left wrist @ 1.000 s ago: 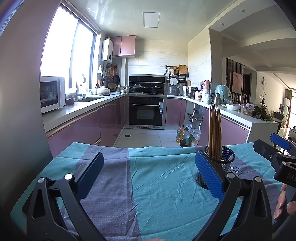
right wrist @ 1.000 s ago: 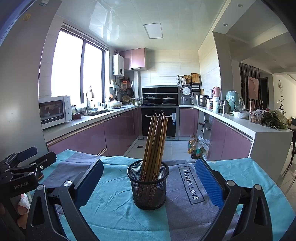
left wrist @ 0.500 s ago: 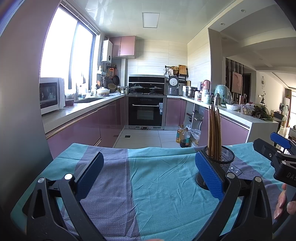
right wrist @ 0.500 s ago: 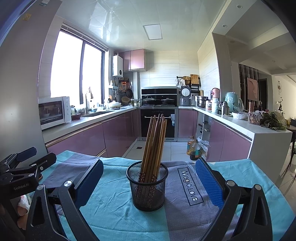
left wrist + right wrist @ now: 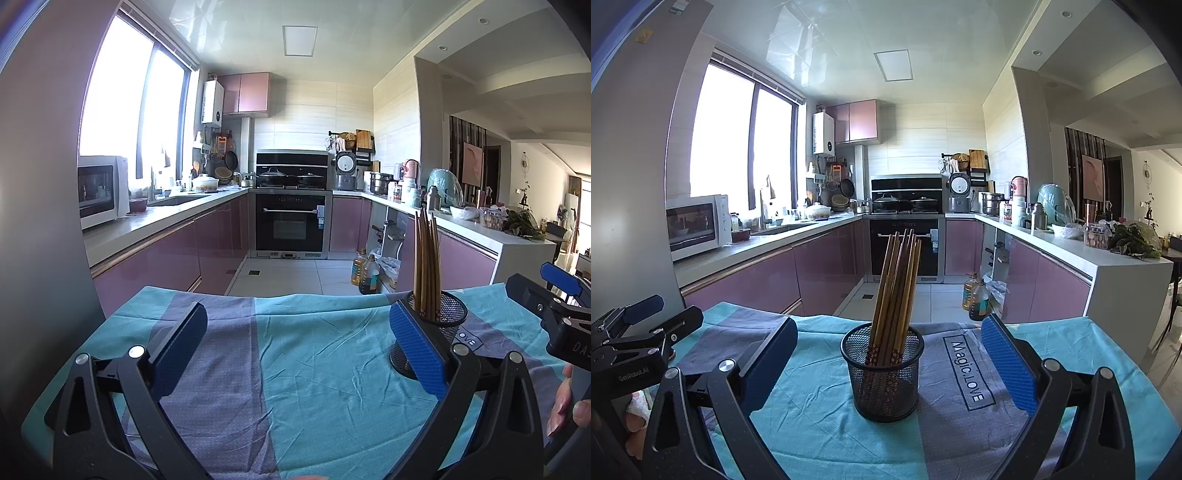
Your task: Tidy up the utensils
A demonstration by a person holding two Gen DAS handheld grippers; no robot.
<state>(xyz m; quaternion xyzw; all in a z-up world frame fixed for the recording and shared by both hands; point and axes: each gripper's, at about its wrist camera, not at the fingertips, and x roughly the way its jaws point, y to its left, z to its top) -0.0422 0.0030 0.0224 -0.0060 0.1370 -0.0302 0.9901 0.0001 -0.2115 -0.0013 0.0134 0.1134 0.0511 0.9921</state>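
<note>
Jaws of both grippers stay wide and empty; chopsticks (image 5: 895, 291) in mesh holder (image 5: 882, 373) unmoved

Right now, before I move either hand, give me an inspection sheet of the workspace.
Surface: table under a teal and grey cloth, wrinkled, printed "Magic.LOVE".
Job's things: black mesh cup standing upright on the cloth, holding a bundle of wooden chopsticks that lean toward the right.
Clutter: nothing seen on the cloth besides the cup.
Grippers: left tongs open, empty, over bare cloth with the cup beside the right finger; right tongs open, empty, with the cup between the fingers in view, not touching.
Cables: nothing seen.
Surroundings: kitchen with pink cabinets, microwave on the left counter, oven at the back, oil bottles on the floor.
</note>
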